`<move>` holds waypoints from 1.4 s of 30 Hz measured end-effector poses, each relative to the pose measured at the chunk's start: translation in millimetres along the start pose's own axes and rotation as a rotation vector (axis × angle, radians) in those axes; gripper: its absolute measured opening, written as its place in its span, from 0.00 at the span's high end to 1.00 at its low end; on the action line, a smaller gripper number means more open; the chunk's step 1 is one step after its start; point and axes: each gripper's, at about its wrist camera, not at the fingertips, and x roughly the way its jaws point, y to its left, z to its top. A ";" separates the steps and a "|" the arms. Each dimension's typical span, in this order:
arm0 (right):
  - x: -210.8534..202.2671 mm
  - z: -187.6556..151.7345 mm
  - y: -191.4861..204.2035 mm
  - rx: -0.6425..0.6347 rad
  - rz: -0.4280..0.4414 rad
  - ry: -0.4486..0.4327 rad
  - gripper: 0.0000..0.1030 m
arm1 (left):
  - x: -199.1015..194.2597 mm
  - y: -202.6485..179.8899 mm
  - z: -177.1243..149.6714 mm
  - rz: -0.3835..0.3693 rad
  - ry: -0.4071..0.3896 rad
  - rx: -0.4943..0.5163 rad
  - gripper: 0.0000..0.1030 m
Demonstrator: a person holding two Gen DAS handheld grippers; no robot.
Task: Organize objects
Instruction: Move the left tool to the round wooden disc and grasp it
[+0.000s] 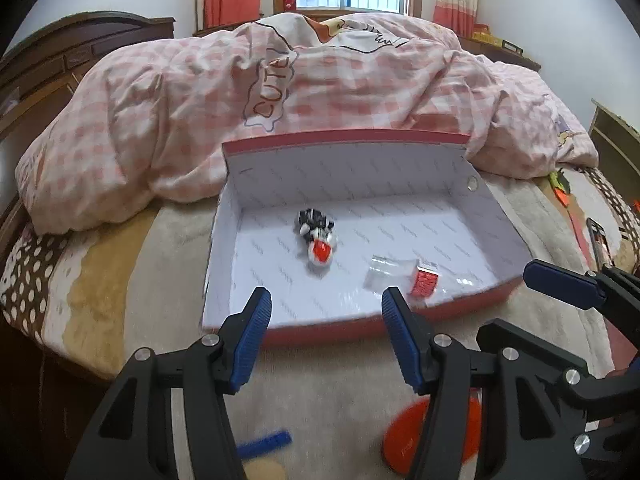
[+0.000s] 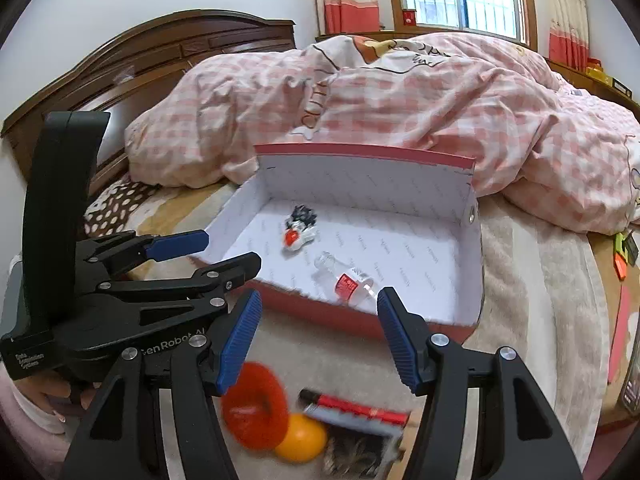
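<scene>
Both grippers hover before the box [image 1: 472, 300].
Left gripper [image 1: 326, 308] and right gripper [image 2: 318, 308]: jaws spread, holding nothing.

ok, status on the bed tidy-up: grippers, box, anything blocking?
Left hand-held gripper and right hand-held gripper open, empty. Box holds toy and bottle. Orange ring, ball, brush still outside; path clear.

A: left gripper [image 1: 324, 316] state?
B: Jaws spread wide, nothing between the blue pads [image 1: 252, 340]. Sits at the bottom centre of its own view.
A: right gripper [image 2: 318, 320]?
B: Same, wide apart and empty, bottom centre. It also shows at the right edge of the left view, pads parted.
</scene>
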 end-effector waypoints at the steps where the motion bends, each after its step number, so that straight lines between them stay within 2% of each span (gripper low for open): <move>1: -3.6 -3.7 2.9 -0.002 0.005 -0.001 0.40 | -3.8 0.7 -3.9 -0.001 0.001 -0.001 0.44; 11: -24.4 -42.4 17.0 0.014 0.045 0.005 0.40 | -36.5 0.5 -54.6 -0.022 0.014 0.049 0.44; 21: -39.2 -93.7 16.9 -0.017 -0.010 0.046 0.40 | -39.6 11.6 -109.8 0.016 0.065 0.104 0.44; 25: -40.8 -108.2 14.3 -0.021 -0.031 0.056 0.40 | -37.4 24.8 -121.3 0.029 0.083 0.084 0.44; 33: -38.4 -121.2 4.1 0.024 -0.020 0.064 0.40 | -31.6 45.0 -131.0 0.034 0.080 0.029 0.44; 37: -37.8 -124.9 0.9 0.035 -0.025 0.068 0.40 | -22.3 51.0 -132.3 0.013 0.100 -0.020 0.44; 42: -37.0 -126.1 -4.6 0.052 -0.040 0.074 0.40 | -18.2 48.6 -130.7 -0.027 0.081 -0.044 0.44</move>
